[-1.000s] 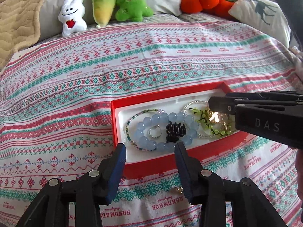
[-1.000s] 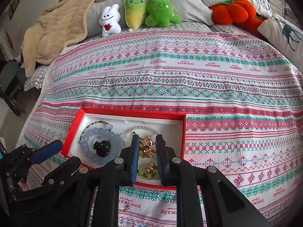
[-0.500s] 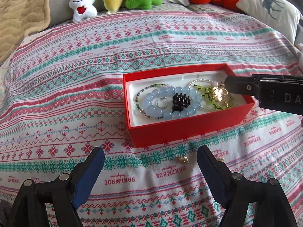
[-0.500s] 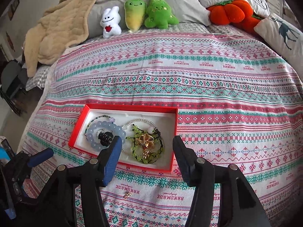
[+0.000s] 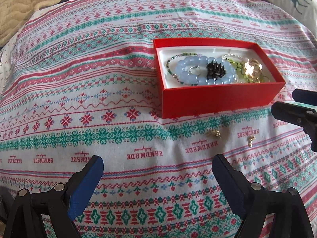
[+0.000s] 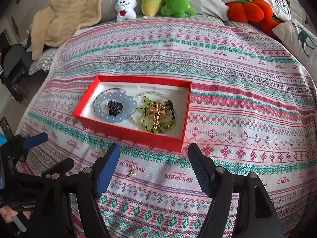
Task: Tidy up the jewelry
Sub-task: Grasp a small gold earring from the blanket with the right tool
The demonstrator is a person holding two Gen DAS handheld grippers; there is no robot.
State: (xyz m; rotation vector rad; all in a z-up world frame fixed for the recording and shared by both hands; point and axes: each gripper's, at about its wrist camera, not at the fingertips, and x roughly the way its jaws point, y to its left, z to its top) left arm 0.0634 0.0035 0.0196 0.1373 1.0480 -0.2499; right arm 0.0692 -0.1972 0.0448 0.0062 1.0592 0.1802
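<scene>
We have just pulled both grippers back from the red box (image 6: 130,134); the gold piece (image 6: 158,112) now lies inside at its right end. Left gripper (image 5: 157,171) and right gripper (image 6: 153,159) are opening, nothing between their jaws. Two small gold earrings (image 5: 214,133) wait near us on the bedspread (image 5: 99,79).

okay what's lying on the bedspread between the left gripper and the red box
Two small gold trinkets lie on the bedspread between the opening, empty left gripper and the red box, in the left wrist view.
</scene>
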